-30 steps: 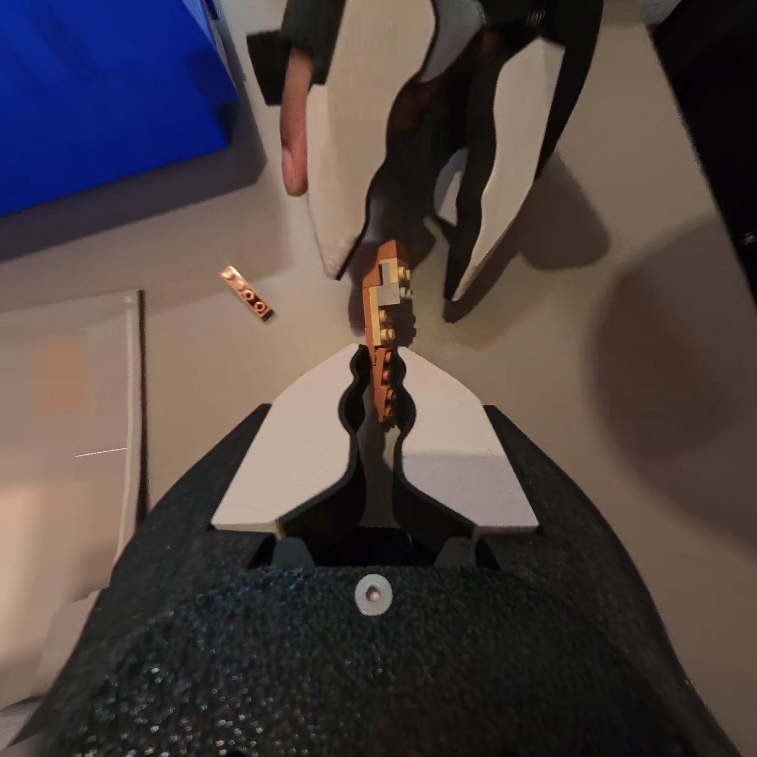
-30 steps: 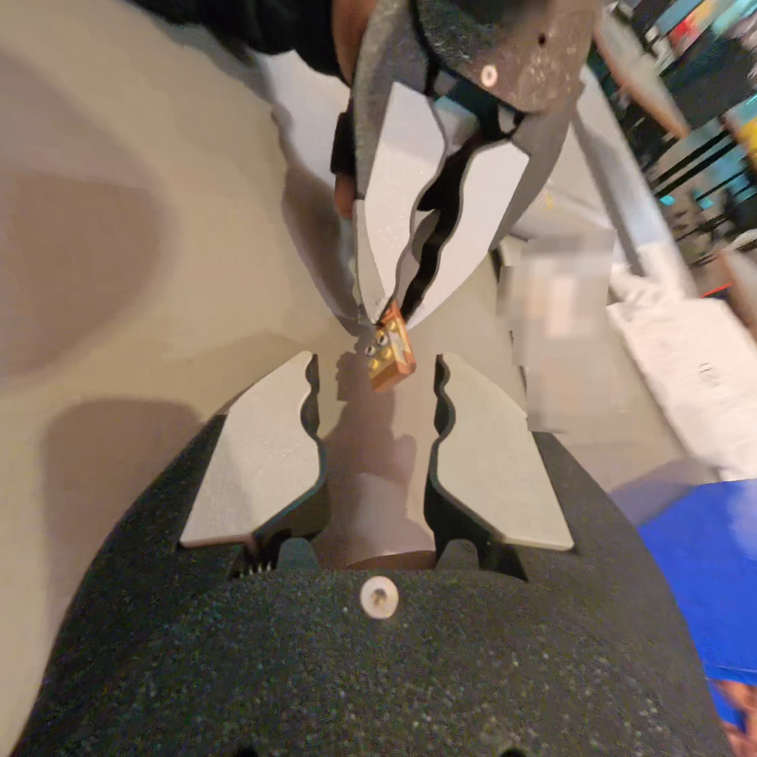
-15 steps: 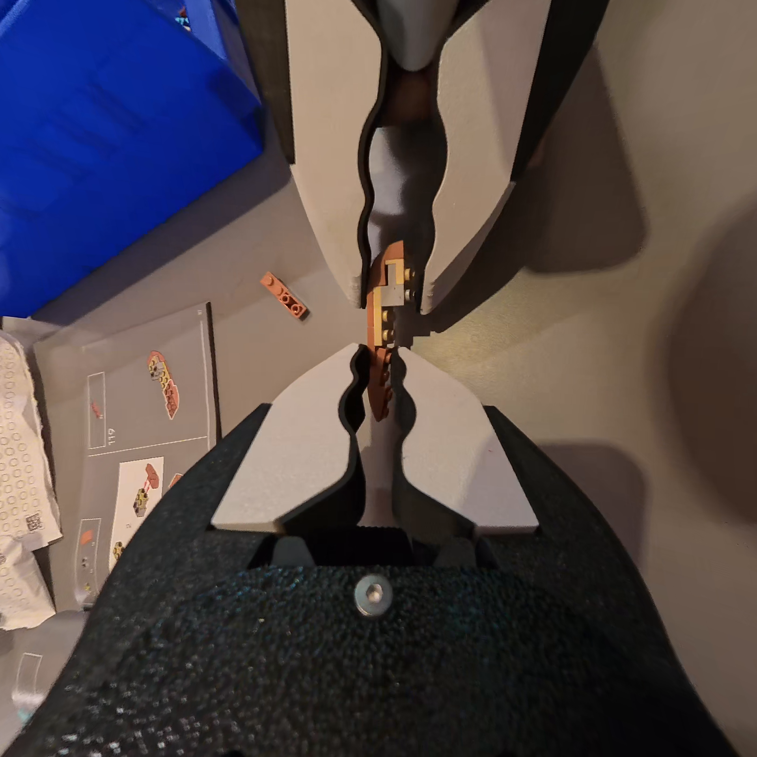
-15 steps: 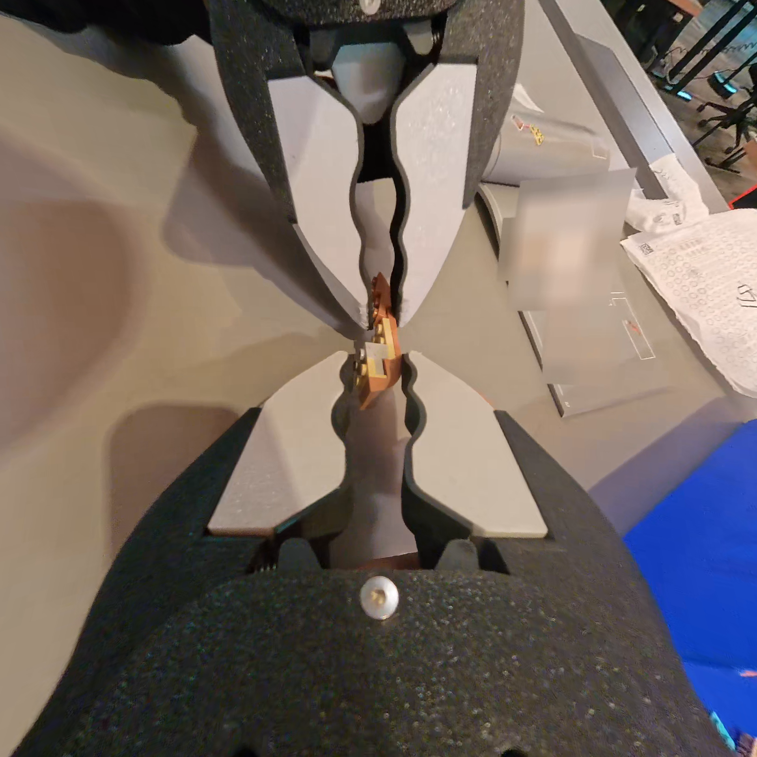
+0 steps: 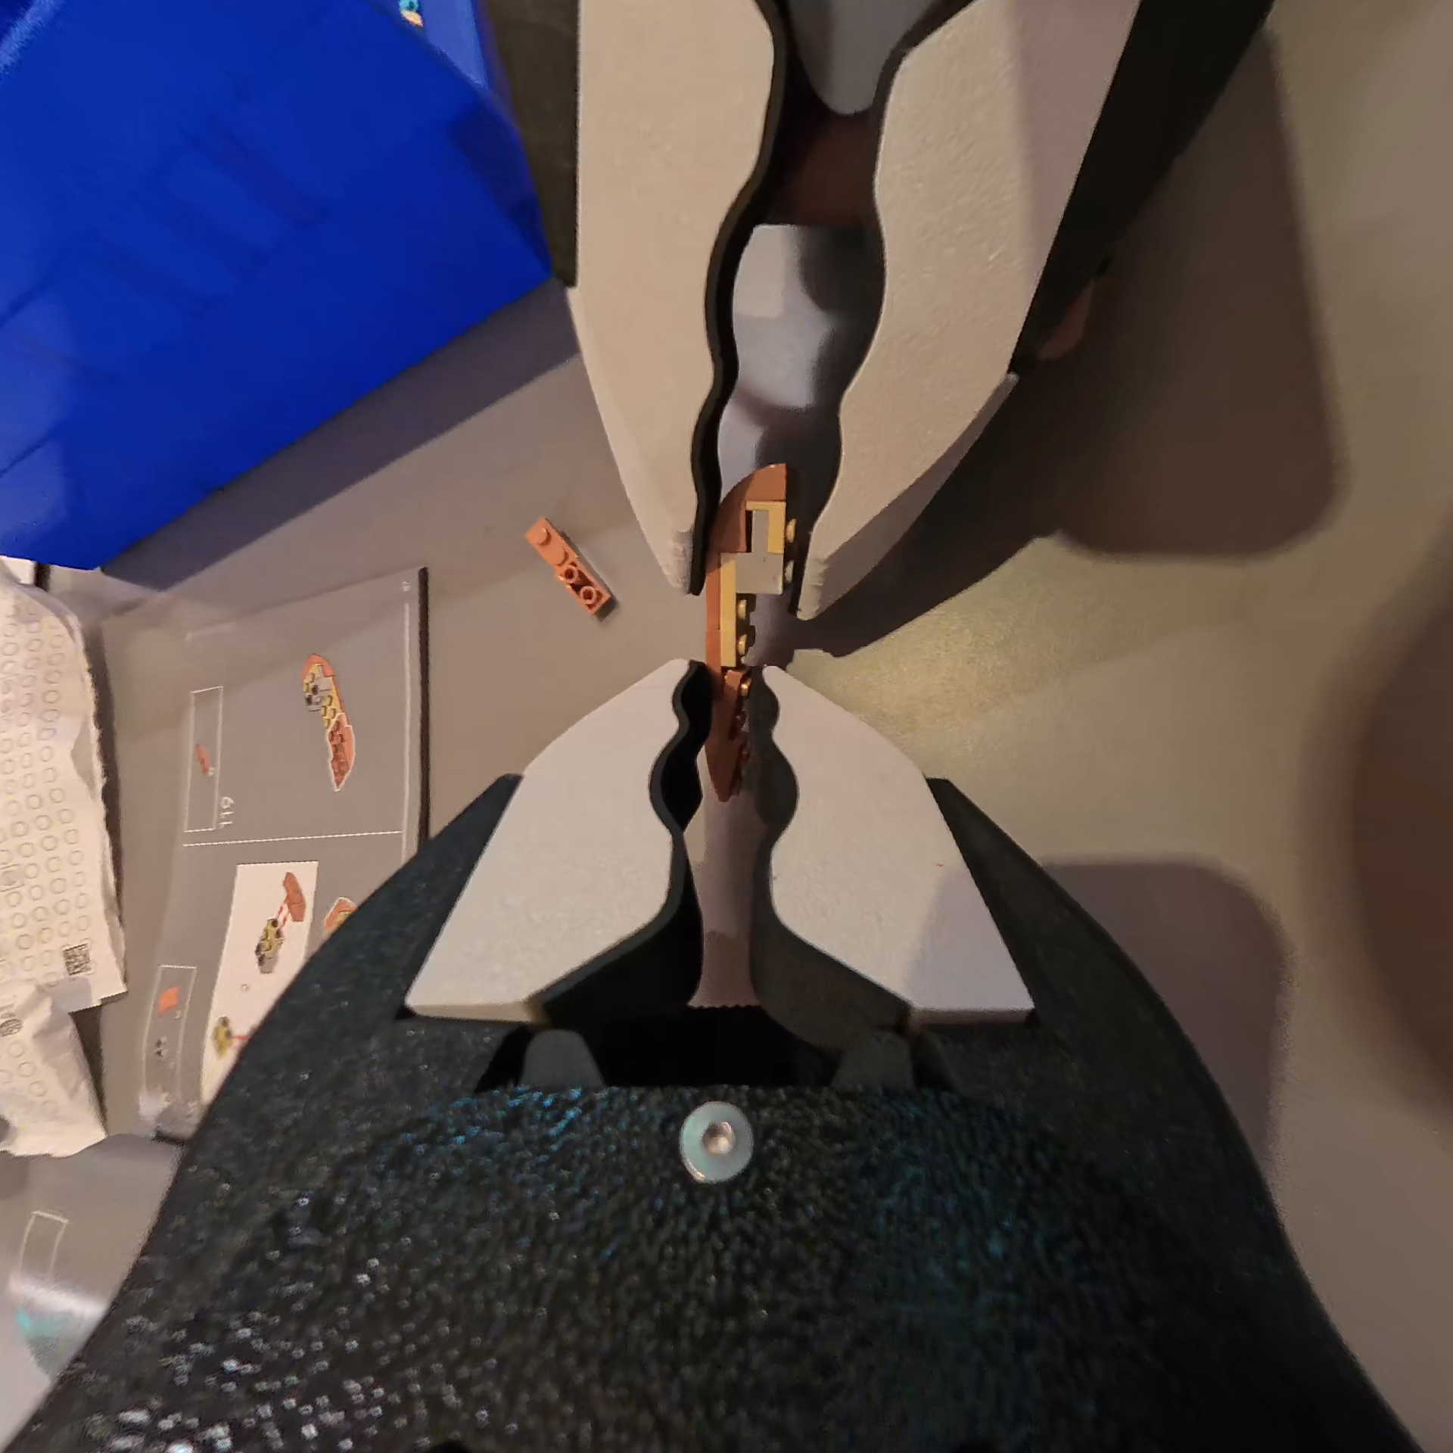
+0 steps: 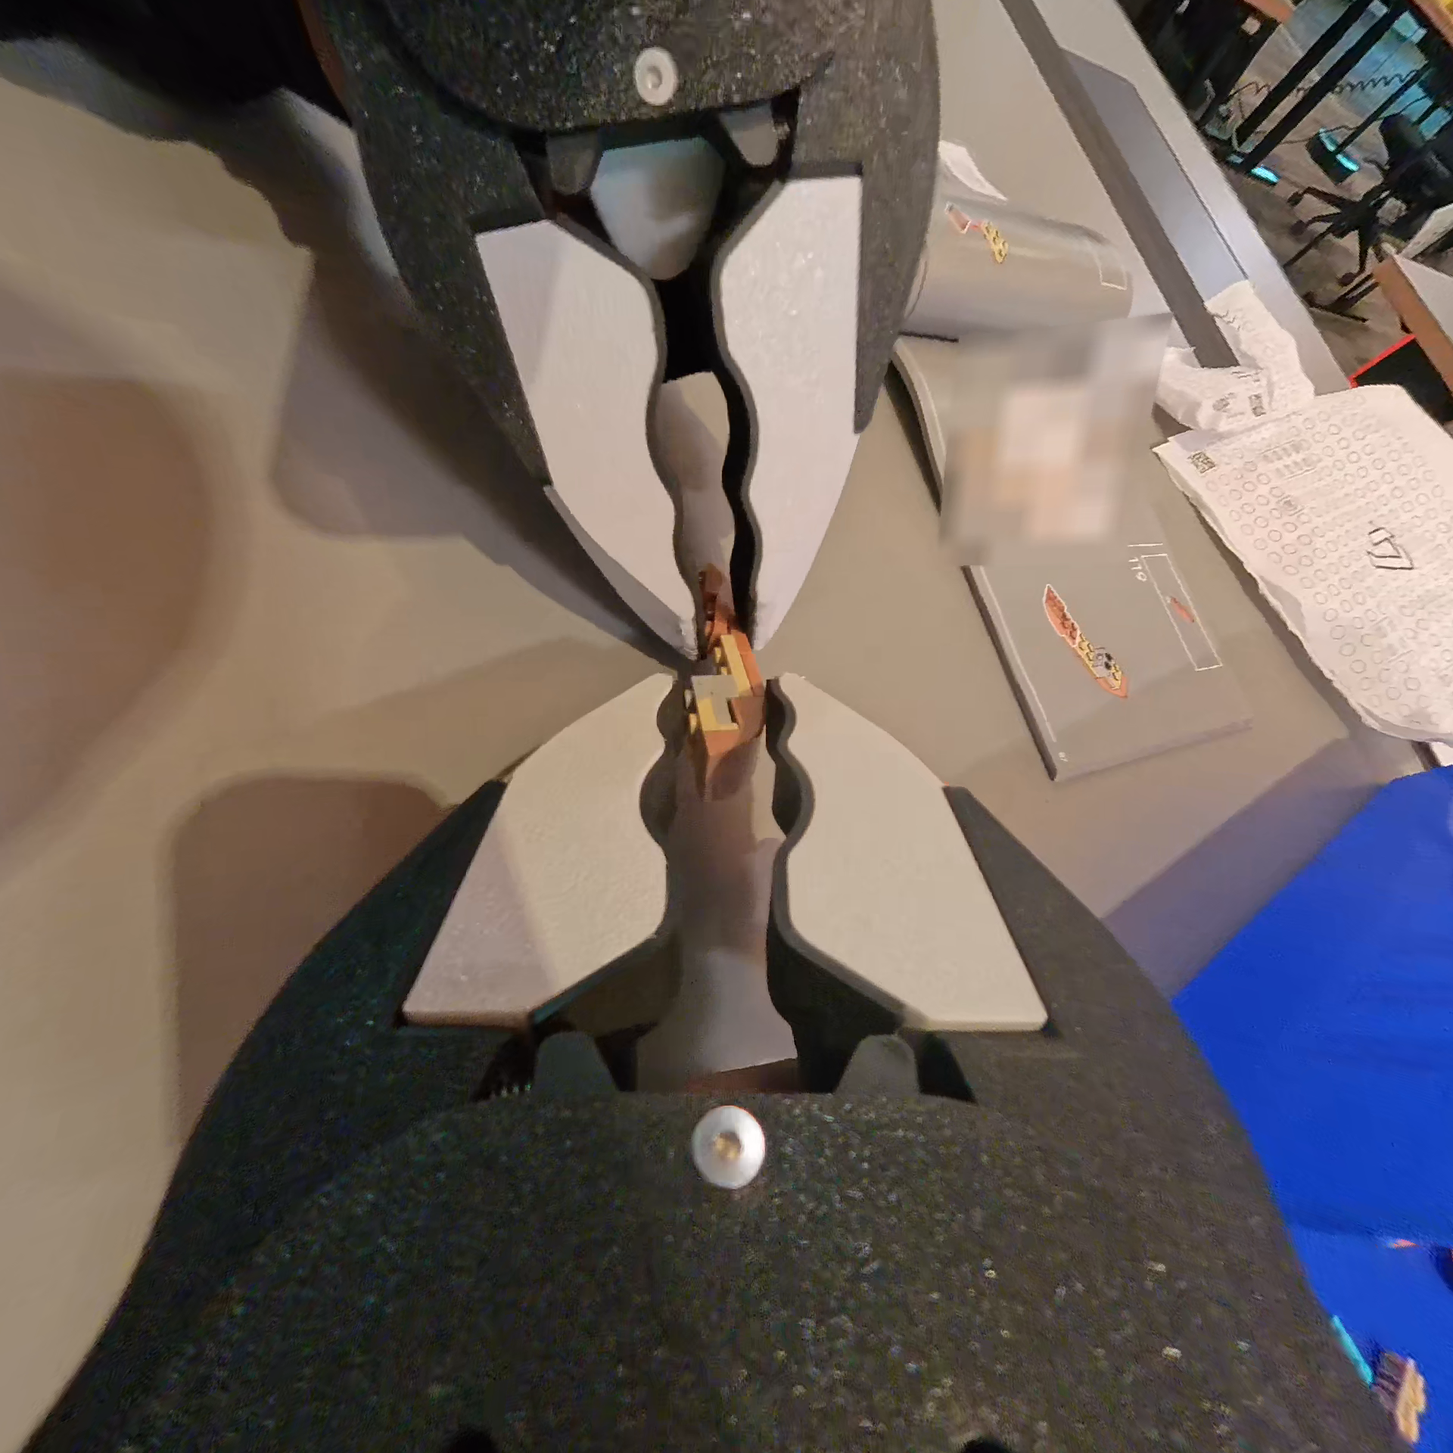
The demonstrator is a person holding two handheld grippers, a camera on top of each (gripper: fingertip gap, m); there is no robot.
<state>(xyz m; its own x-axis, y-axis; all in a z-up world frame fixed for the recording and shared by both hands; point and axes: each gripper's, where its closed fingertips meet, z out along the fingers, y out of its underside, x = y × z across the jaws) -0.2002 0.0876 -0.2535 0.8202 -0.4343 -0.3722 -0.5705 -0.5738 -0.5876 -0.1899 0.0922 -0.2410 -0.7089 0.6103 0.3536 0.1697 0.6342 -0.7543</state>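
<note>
Spreading under everything is a grey table (image 5: pixel 1101 708), with a blue bin (image 5: pixel 196 275) at one side and an open instruction booklet (image 5: pixel 314 747) lying flat beside crumpled white perforated paper (image 6: pixel 1337 550). Above the table the two tongs meet tip to tip. Between them hangs a small brick model (image 5: pixel 743 597), a long brown plate with tan and grey pieces studded onto it. The left gripper (image 5: pixel 727 684) is clamped on the model's narrow brown end, its pads pressed against both sides. The right gripper (image 6: pixel 719 692) is closed on the opposite, thicker end, where the tan and grey pieces sit; in the left wrist view its fingertips (image 5: pixel 680 550) press the brown back on one side and the tan studs on the other. On the table near the booklet's corner lies one loose brown brick (image 5: pixel 570 566), well clear of both tongs.
</note>
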